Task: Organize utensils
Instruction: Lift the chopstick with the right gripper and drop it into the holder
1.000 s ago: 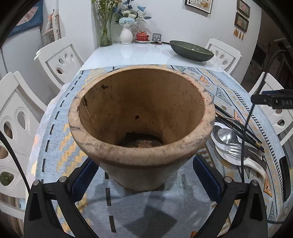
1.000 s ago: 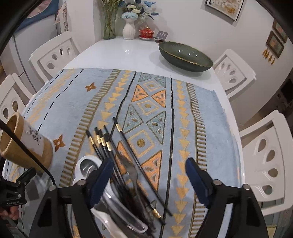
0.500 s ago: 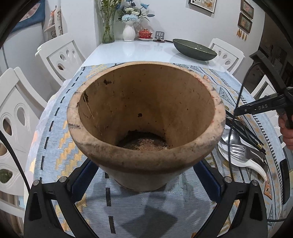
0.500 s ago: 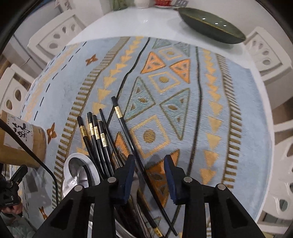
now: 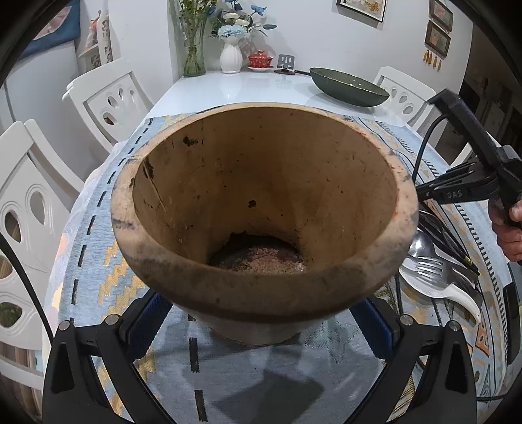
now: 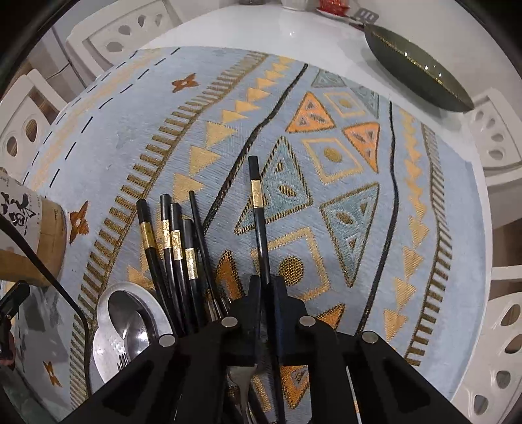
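- The left wrist camera sits low behind its own fingers and looks forward and down, very close to the clay pot (image 5: pixel 264 208), with the long table (image 5: pixel 235 88) and far wall beyond.
- The right wrist camera looks steeply down, close over the patterned cloth (image 6: pixel 326 163) and black chopsticks (image 6: pixel 257 208).
- Both views share the cloth, the utensil pile, the green bowl (image 5: pixel 349 86) and white chairs (image 5: pixel 111 101); each catches the other's rig at its edge.

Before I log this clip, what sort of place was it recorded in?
Most likely a home dining room. A white dining table with a patterned cloth is ringed by white chairs; flower vases and a green bowl stand at its far end, and framed pictures hang on the wall.
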Motion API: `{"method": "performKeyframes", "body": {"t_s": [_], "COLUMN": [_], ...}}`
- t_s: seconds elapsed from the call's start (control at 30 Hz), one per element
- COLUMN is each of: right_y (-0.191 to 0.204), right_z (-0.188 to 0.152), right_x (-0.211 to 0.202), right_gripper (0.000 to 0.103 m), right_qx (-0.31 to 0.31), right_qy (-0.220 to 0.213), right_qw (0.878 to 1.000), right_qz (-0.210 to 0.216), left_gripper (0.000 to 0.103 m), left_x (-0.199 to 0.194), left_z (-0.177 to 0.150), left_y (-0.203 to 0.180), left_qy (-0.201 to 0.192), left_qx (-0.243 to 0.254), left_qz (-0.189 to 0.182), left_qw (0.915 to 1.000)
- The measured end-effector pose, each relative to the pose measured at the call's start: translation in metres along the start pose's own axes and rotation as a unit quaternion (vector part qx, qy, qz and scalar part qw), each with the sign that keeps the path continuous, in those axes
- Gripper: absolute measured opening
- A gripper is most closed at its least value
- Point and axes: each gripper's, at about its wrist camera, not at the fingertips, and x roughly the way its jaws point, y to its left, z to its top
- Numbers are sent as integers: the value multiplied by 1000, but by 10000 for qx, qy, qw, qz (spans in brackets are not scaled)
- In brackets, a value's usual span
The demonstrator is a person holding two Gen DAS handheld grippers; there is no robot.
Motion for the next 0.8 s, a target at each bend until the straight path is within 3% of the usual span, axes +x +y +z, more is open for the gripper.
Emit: {"method": "performKeyframes", "body": {"t_s": [0.2,0.5,0.63,0.8], "right_y": [-2,4,18,56], "right_z": [-3,-6,-5,11], "right_x": [-57,-138,-172,-210], "right_gripper": [6,6,6,6], "right_qx": [257,652,813,893], "right_qy": [-783,-1780,-2276,-3043], "right_qw": [9966,9818,9694,9423], "right_qz": [-17,104,438,1069], "left_gripper": [102,102,102,102], "left_x": [0,-3,-6,-8], "left_z": [0,-1,-1,-2], "left_y": [0,0,1,0], "left_qy": [-44,-73,-129,-138], "left_qx": [6,10,23,19], "left_qz": [-49,-133,-141,-174], "left_qw": [10000,9999,9998,9998]}}
